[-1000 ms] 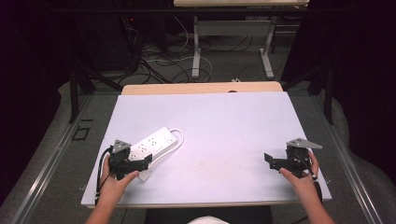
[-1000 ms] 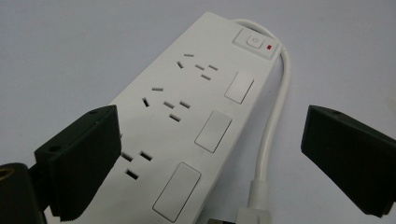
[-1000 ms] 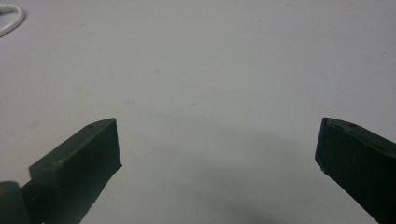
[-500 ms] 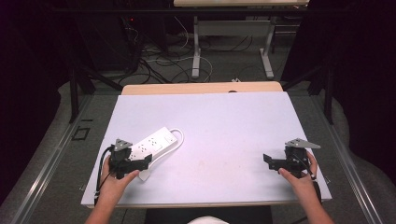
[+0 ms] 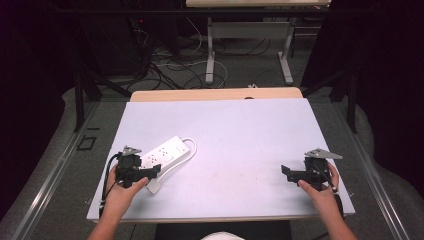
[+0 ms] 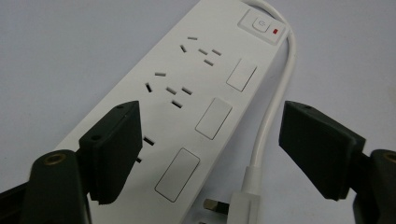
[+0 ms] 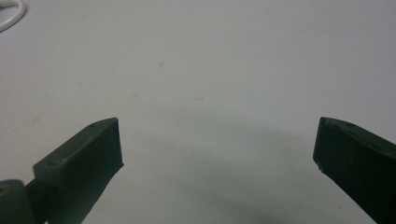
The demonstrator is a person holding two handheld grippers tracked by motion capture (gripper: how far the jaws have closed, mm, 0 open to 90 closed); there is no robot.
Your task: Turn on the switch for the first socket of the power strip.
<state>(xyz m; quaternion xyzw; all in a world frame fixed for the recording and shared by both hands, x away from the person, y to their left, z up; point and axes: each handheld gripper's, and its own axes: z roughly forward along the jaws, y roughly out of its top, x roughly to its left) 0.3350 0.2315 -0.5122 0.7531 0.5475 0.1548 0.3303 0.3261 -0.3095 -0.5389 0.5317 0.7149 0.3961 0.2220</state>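
A white power strip [image 5: 164, 152] lies slantwise on the left part of the white table [image 5: 235, 130]. Its white cable [image 5: 186, 153] loops round the far end and runs back to a plug [image 5: 152, 186] near my left gripper. In the left gripper view the power strip [image 6: 187, 93] shows its sockets, a switch with a red light, the cable [image 6: 275, 102] and the plug [image 6: 240, 205]. My left gripper [image 6: 210, 149] stands open, its jaws on either side of the strip's near end and cable. My left gripper [image 5: 150, 172] is held at the strip's near end. My right gripper [image 5: 289, 172] is open over bare table at the right [image 7: 217, 154].
A wooden strip [image 5: 215, 94] edges the table's far side. Beyond it the floor holds tangled cables [image 5: 170, 60] and the legs of another desk [image 5: 210, 50]. A bit of white cable [image 7: 9, 14] shows at the top left of the right gripper view.
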